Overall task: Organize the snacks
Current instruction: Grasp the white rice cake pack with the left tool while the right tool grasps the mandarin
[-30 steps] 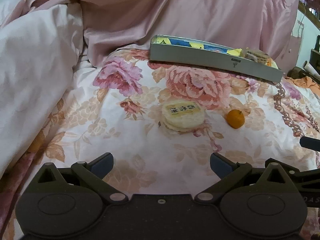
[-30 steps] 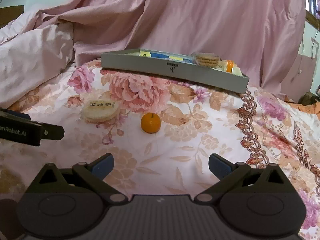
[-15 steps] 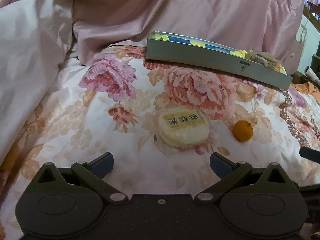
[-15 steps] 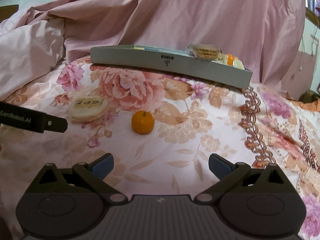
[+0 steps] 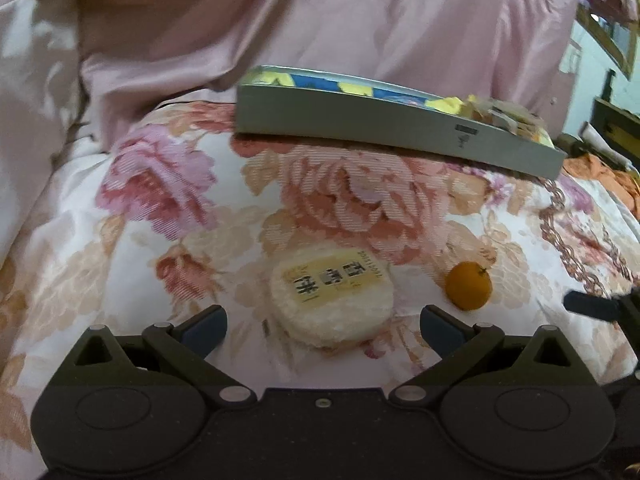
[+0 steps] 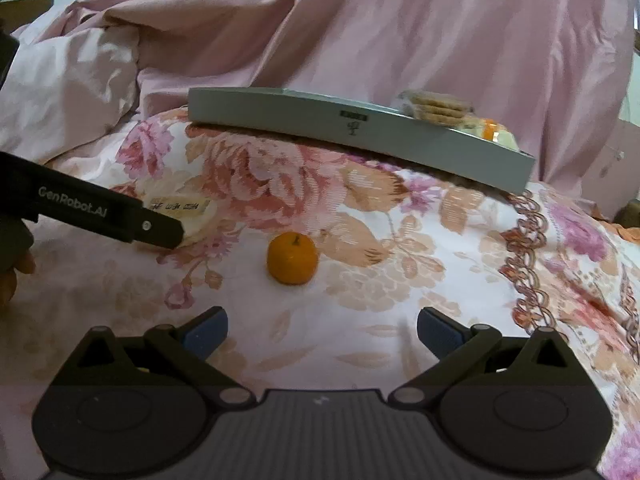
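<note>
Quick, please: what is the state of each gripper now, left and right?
Left gripper: open, holding nothing, fingers either side of the rice cracker pack.
Right gripper: open, holding nothing, facing the orange.

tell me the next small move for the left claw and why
Probably ease the left claw forward and down until its open fingers straddle the round wrapped rice cracker, then close. The cracker lies on the floral bedspread roughly centred just ahead of the fingertips, not yet between them. The grey tray behind it already holds snacks, and the small orange lies nearer the right claw.
</note>
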`<state>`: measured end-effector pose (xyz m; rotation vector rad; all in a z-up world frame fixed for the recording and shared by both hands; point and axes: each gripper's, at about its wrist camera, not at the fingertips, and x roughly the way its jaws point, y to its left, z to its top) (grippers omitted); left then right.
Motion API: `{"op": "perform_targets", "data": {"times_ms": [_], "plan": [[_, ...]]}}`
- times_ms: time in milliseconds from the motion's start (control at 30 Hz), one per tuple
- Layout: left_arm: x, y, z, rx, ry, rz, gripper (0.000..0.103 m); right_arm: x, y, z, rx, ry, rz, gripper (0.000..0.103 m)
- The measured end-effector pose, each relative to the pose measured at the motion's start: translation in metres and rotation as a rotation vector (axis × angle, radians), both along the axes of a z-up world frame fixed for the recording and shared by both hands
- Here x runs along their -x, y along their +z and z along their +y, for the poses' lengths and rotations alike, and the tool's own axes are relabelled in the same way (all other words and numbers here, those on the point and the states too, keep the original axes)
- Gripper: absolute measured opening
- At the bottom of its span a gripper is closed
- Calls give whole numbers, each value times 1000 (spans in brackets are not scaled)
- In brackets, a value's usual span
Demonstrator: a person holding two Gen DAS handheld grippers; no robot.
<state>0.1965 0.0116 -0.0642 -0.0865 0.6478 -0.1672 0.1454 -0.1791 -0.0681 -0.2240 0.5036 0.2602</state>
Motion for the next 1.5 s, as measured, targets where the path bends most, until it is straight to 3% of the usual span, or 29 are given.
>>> {"op": "perform_targets", "data": {"times_ms": [167, 400, 1100, 1500], "plan": [[-6, -4, -3, -17, -35, 12, 102, -15, 1, 7, 1, 33, -22, 103], [-15, -8, 4, 27, -29, 15, 102, -31, 5, 11, -31, 44, -70, 101], [-29, -13, -2, 25, -55, -9, 102, -46, -3, 10, -75, 48, -23, 62], [-27, -14, -3, 23, -62, -35, 92, -48, -6, 10, -85, 72, -9, 46]]}}
